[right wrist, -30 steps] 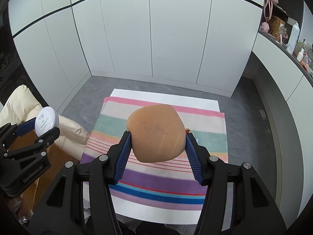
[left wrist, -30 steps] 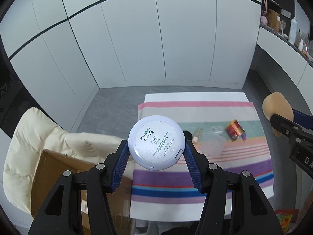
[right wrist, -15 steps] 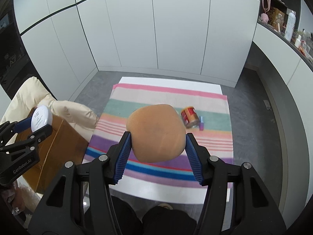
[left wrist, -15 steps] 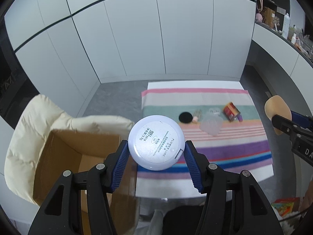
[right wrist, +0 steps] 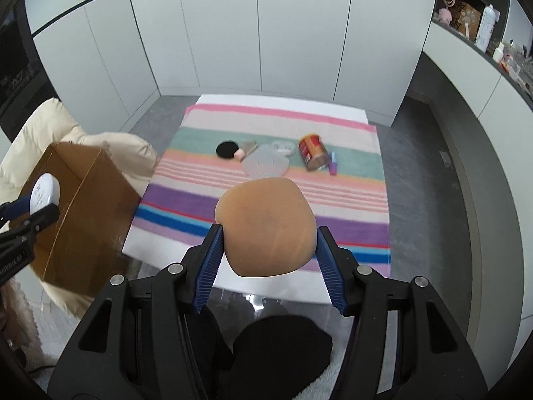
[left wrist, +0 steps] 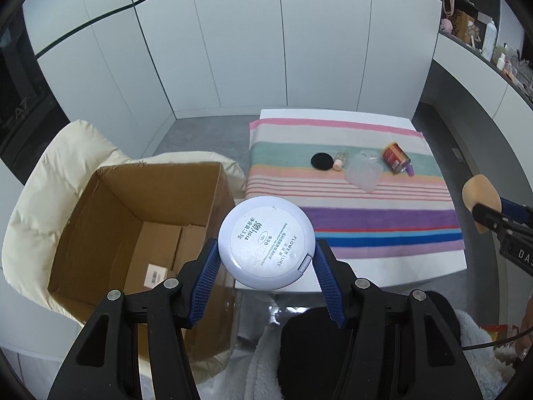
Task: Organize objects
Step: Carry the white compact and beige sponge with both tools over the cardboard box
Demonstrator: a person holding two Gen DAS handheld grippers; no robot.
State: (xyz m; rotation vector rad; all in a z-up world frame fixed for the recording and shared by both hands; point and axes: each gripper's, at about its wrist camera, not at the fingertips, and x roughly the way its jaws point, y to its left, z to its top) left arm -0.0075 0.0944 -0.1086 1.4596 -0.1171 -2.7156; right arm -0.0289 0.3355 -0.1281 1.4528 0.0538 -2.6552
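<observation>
Two claws, both loaded: our left claw (left wrist: 266,260) grips a round white compact (left wrist: 266,241) beside the open cardboard box (left wrist: 133,226); our right claw (right wrist: 268,248) clamps a tan sponge (right wrist: 266,226) above the striped table's (right wrist: 349,200) near edge.

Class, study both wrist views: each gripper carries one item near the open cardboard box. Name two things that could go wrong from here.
1. The round white compact is pinched only at its smooth rim by the left gripper; it might slip and fall outside the cardboard box.
2. The tan sponge in the right gripper is soft; it may squeeze out, or bounce off the box's edge.
</observation>
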